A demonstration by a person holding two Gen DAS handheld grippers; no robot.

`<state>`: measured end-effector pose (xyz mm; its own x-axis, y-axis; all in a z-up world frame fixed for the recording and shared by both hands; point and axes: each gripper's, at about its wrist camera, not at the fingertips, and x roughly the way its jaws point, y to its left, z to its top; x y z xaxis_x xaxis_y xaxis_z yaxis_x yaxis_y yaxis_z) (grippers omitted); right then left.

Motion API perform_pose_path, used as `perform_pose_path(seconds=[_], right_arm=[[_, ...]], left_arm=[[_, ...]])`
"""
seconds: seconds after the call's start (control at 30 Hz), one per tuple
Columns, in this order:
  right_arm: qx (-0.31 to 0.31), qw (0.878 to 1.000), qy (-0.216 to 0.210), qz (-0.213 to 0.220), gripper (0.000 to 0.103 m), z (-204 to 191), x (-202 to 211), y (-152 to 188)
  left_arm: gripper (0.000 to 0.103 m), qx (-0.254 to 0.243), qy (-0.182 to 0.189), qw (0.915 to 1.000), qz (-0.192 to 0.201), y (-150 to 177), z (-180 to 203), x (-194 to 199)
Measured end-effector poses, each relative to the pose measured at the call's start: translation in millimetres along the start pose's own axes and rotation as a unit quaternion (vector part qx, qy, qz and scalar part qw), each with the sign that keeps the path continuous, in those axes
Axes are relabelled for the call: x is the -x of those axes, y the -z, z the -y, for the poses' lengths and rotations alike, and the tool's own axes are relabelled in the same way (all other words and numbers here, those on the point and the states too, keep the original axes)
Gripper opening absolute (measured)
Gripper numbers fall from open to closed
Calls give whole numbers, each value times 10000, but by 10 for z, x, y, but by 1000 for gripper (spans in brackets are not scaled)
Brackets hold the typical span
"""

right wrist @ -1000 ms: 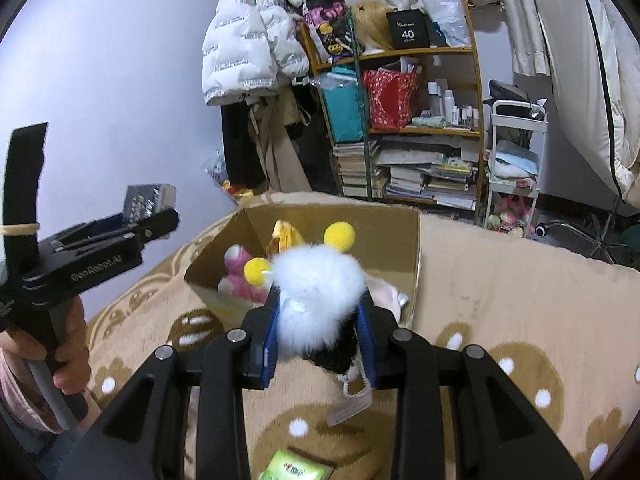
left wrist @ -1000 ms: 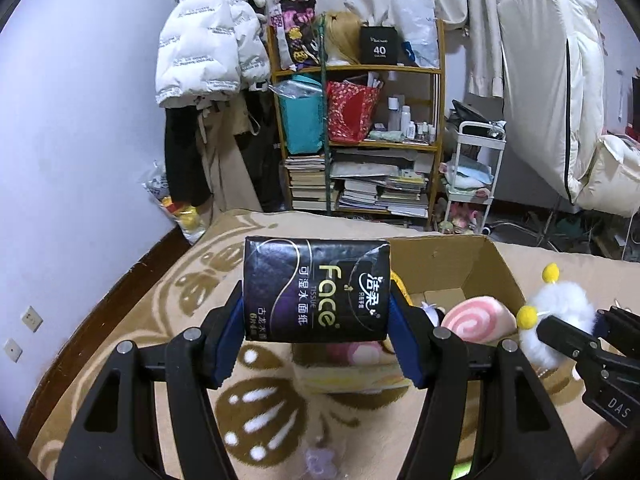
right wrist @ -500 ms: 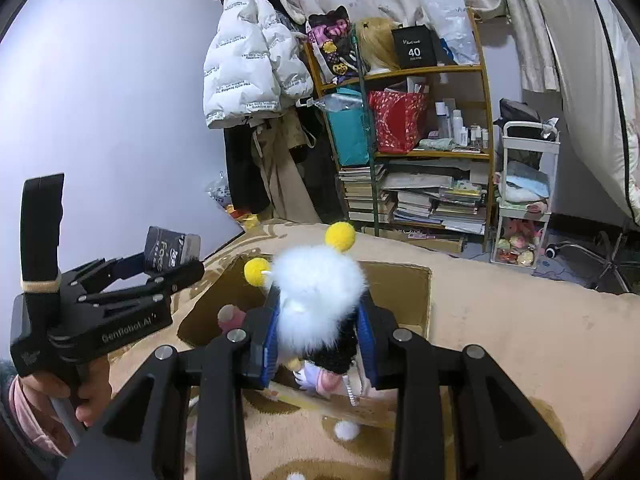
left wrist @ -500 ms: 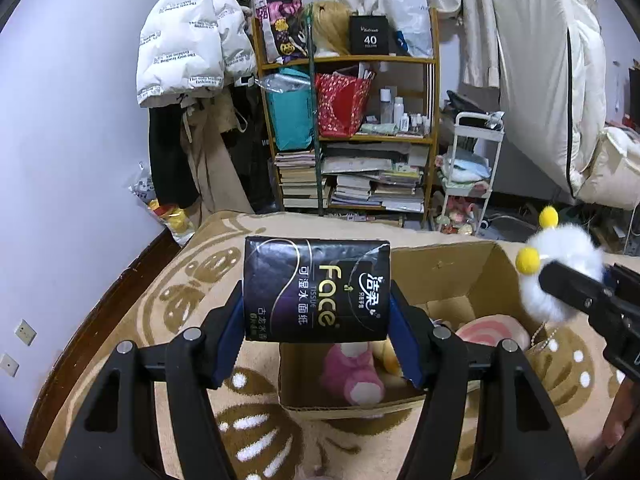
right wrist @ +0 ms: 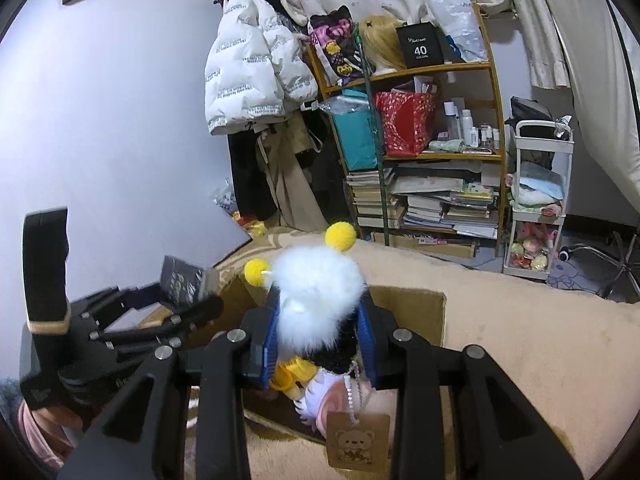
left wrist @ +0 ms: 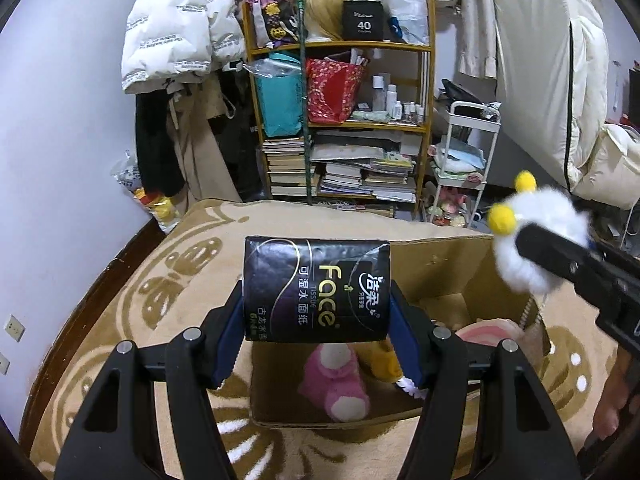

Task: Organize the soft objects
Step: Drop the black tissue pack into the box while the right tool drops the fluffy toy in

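My left gripper (left wrist: 316, 332) is shut on a black tissue pack (left wrist: 316, 288) and holds it over the near left part of an open cardboard box (left wrist: 440, 268). Inside the box lie a pink plush (left wrist: 336, 380), a yellow plush (left wrist: 386, 360) and a pink swirl plush (left wrist: 488, 330). My right gripper (right wrist: 320, 336) is shut on a fluffy white plush with yellow pom-poms (right wrist: 316, 296), above the box (right wrist: 416, 308); a bear paper tag (right wrist: 358, 440) dangles from it. In the left wrist view that white plush (left wrist: 536, 240) hangs over the box's right side.
The box sits on a beige patterned blanket (left wrist: 168, 280). Behind it stand a crowded bookshelf (left wrist: 344, 120), hanging coats (left wrist: 176, 40) and a white trolley (left wrist: 464, 168). A hand (right wrist: 44, 424) holds the left gripper at the lower left of the right wrist view.
Both grippers have moved forward over the box with their loads. The box now lies under them, and the white plush has risen to the right edge of the left wrist view.
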<state>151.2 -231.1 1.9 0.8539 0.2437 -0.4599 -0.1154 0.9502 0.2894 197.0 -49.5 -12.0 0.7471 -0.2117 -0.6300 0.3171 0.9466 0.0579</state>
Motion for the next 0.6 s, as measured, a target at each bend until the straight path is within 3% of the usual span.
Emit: perform_pose_path(seconds=[0.4,0.43,0.5,0.6], right_arm=[[-108,9992,123,-353,36,212,-105,124],[-144,9991,112,-384,37,236,-116,130],[-219,9985,91,-488,38,272,-147,156],[-182,9980,142,-590,39,278,-148,198]], left_arm=[[65,-246,80,9994,-240,93,150,-164],[67,-291,64,9992,-258,97,173,-169],[82,-338,-2,9991,-249,117,201,-159],[84,-362,-45,9991,-211,134,213,-135]])
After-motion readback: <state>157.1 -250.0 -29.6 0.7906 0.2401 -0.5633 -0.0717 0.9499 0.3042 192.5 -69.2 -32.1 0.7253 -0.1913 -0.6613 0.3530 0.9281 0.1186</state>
